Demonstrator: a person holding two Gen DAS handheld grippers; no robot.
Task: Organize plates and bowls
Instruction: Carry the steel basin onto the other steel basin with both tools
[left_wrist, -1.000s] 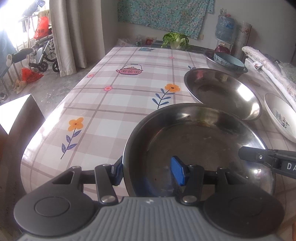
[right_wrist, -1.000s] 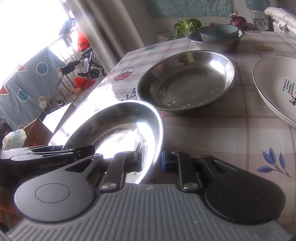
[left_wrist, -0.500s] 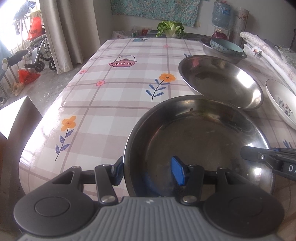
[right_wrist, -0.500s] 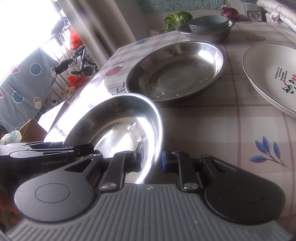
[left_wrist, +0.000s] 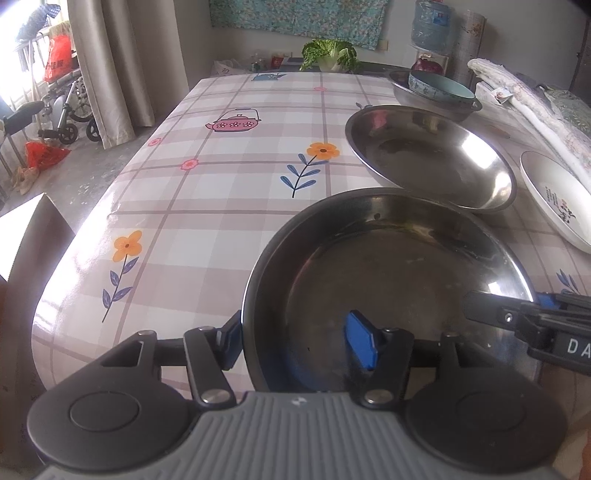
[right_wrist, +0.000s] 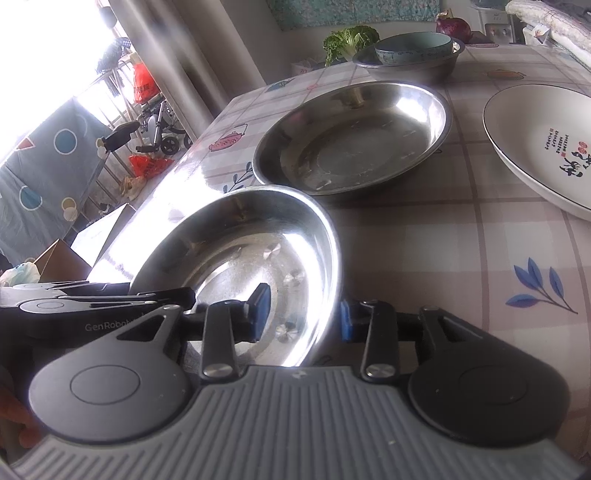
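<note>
A steel plate (left_wrist: 388, 273) is held above the table by both grippers; it also shows in the right wrist view (right_wrist: 251, 266). My left gripper (left_wrist: 295, 339) straddles its near-left rim, fingers wide apart. My right gripper (right_wrist: 301, 314) straddles its right rim, one pad inside and one outside, with a gap showing. A second, larger steel plate (left_wrist: 428, 155) lies on the table just beyond; it shows in the right wrist view (right_wrist: 354, 136) too. A white plate with print (right_wrist: 543, 140) lies to its right.
A blue bowl (right_wrist: 413, 48) sits inside a steel basin (right_wrist: 410, 66) at the table's far end, with a cabbage (left_wrist: 328, 55) and a red onion (right_wrist: 452, 22) behind. Folded cloth (left_wrist: 532, 110) lies along the right edge. The plaid tablecloth (left_wrist: 221, 184) spreads to the left.
The held steel plate has risen and moved forward, closer to the larger steel plate. The right gripper's fingers have spread apart around the rim.
</note>
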